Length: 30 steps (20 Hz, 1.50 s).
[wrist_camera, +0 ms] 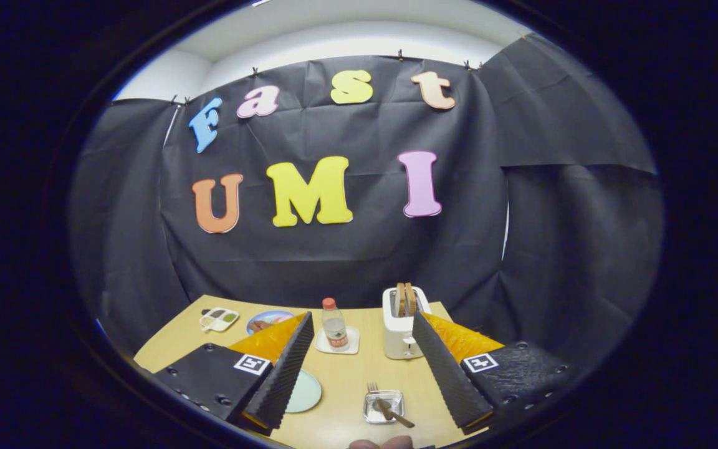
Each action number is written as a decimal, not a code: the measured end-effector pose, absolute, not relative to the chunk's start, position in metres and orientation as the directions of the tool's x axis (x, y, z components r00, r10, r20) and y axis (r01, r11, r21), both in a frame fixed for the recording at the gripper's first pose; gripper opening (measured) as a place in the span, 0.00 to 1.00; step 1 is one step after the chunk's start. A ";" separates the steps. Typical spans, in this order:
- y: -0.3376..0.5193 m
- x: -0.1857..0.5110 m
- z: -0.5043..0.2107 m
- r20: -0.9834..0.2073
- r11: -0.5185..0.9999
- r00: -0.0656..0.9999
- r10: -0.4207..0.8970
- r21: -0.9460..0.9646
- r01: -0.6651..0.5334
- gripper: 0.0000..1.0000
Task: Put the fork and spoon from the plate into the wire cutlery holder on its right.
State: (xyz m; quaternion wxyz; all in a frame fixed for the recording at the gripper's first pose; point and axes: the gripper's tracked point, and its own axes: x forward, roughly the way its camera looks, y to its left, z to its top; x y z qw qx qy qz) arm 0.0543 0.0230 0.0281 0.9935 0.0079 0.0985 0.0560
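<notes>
Lying in the wire cutlery holder point(383, 406), a small square holder on the wooden table point(346, 374) between the two fingers: one fork point(379, 399), tines pointing away toward the back wall, brown handle running toward the camera and slightly to the right, its end past the holder's near rim. Whether a spoon lies with it cannot be told.

Pale green plate point(303, 391): left of the holder, partly hidden behind the left finger; its visible part is bare.

Gripper point(365, 374): held above the table, looking forward and down over it; fingers spread wide, nothing between their ribbed black pads, nothing gripped. A fingertip of a person point(381, 443) shows just below the holder.

Beyond the fingers: clear bottle with red cap point(334, 323) standing upright on a white square coaster point(338, 341); white toaster point(402, 324) to its right, two slices of bread standing in its slots; round printed plate point(267, 322) and small divided dish point(219, 318) at the far left.
</notes>
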 end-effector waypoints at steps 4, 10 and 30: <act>0.057 0.026 0.031 -0.129 0.995 0.987 0.096 0.020 -0.094 0.96; 0.098 -0.003 0.037 -0.042 0.999 0.999 0.030 0.029 -0.029 0.96; 0.158 -0.064 0.048 0.056 1.000 0.998 -0.022 0.014 0.021 0.96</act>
